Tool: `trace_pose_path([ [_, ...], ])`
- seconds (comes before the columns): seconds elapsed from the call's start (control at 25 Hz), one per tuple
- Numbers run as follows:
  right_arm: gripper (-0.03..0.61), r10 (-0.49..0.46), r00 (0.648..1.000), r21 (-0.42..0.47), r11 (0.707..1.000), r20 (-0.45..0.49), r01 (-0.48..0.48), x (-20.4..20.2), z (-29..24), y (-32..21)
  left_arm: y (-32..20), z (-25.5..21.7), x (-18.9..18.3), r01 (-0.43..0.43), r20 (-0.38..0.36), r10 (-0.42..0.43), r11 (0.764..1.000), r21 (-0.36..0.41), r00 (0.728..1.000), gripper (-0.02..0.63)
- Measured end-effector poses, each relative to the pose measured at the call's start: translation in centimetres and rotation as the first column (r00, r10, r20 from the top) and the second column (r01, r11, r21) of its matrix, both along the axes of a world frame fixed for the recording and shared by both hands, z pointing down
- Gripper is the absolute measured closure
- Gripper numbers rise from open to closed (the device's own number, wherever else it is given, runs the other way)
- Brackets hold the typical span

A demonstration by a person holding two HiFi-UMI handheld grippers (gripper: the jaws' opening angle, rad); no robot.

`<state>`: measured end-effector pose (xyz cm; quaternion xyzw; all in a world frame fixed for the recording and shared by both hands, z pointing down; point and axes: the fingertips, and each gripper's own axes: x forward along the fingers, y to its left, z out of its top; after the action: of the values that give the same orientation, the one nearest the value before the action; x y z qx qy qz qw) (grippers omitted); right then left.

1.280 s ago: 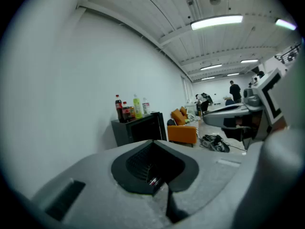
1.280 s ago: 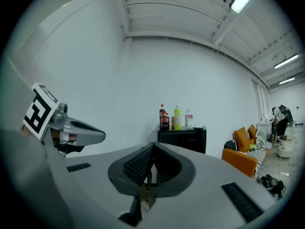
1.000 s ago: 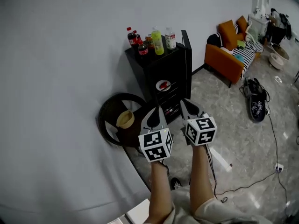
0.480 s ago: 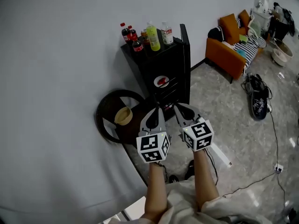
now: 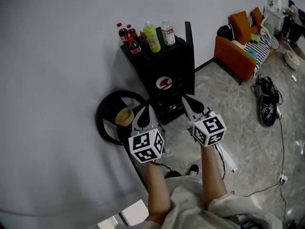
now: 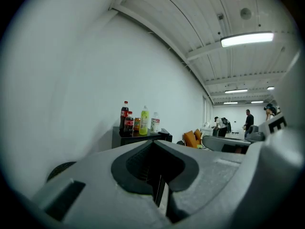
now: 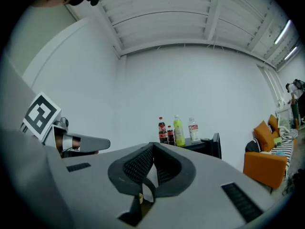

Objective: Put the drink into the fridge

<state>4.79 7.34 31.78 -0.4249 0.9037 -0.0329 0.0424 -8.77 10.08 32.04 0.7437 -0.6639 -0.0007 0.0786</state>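
Observation:
Several drink bottles stand on top of a small black fridge [image 5: 174,63] against the white wall: two cola bottles [image 5: 125,34], a yellow-green bottle [image 5: 152,36] and a clear bottle [image 5: 167,33]. The fridge door looks ajar along its right edge. My left gripper [image 5: 144,112] and right gripper [image 5: 187,100] hang side by side well short of the fridge, both shut and holding nothing. In the left gripper view the bottles [image 6: 143,120] show far beyond the closed tips of the left gripper [image 6: 153,142]. The right gripper view shows the bottles [image 7: 178,130] above the tips of the right gripper [image 7: 153,145].
A round dark table [image 5: 107,123] with a tan bowl-like thing [image 5: 125,117] stands left of the fridge. At the right are an orange sofa [image 5: 240,51], a dark bag [image 5: 267,104] and cables on the marble floor. People stand far off [image 6: 248,120].
The two grippers have drifted apart, the left one toward the left and the right one slightly right. Both stay shut. The fridge sits a little further left in view.

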Motion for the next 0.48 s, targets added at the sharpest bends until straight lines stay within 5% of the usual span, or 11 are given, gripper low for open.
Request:
trace_pose_path([
  [0.32,0.571,-0.047,0.999,0.025,0.999,-0.022,0.047,-0.2,0.7,-2.7,-2.7,2.0,0.1,0.028,-0.014,-0.029,0.998,-0.051,0.999,0.604],
  [0.48,0.571,-0.02,0.989,-0.005,1.0,0.147,0.021,0.1,0.5,-5.6,-4.9,2.6,-0.7,0.027,-0.052,-0.029,0.999,-0.041,0.998,0.604],
])
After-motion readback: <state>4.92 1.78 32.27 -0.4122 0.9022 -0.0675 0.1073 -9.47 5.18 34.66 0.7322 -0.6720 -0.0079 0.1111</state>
